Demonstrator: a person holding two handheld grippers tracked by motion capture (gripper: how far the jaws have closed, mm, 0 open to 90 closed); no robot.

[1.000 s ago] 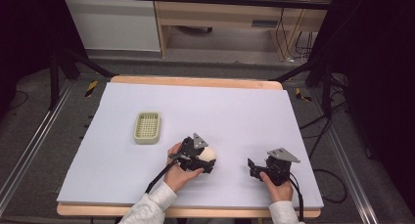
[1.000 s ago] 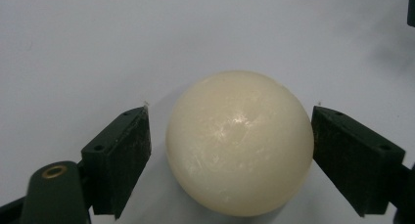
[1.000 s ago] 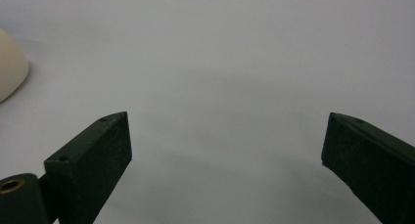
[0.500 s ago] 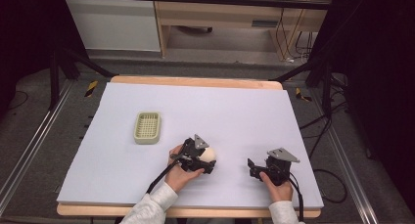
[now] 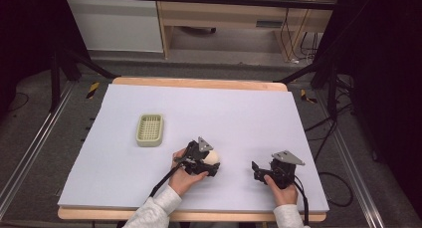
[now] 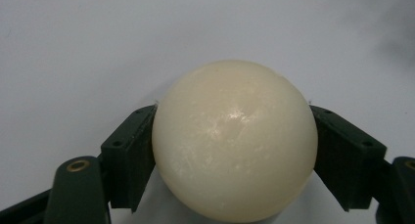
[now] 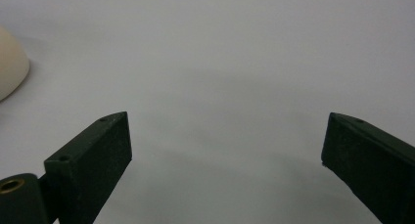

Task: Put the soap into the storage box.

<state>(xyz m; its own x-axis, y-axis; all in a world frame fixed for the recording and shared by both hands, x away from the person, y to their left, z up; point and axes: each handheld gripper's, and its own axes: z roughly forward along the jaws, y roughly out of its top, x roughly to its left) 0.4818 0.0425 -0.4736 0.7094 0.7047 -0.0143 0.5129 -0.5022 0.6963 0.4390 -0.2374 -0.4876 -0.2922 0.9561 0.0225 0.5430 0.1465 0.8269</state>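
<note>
**Left claw closes on a cream ball near the bench's front edge**

The left claw [image 5: 211, 164] lies low on the white-covered bench [image 5: 239, 113], held by the person's left hand [image 5: 185, 175], whose light sleeve [image 5: 152, 214] comes in from the bottom of the high view. Its jaws have just been closing, with a cream ball [image 6: 234, 141] between them. In the left gripper view both black pads [image 6: 128, 158] meet the ball's sides, one on each flank around its widest part, so the claw has hold of it. The ball looks smooth and glossy, with a faint sheen on top, and it sits on the bench surface. In the high view the ball [image 5: 213, 157] shows as a pale round shape at the tip of the left claw, toward the front of the bench and a little left of its middle.

The right claw [image 5: 257, 171] rests on the bench well apart to the right, in the person's right hand [image 5: 279, 184]. In the right gripper view its jaws stand wide apart with bare bench between them and nothing held; the edge of the ball [image 7: 11, 62] peeps in at that view's left border.

A pale green slotted basket [image 5: 150, 130] sits on the bench farther back and to the left, well apart from both claws.
</note>
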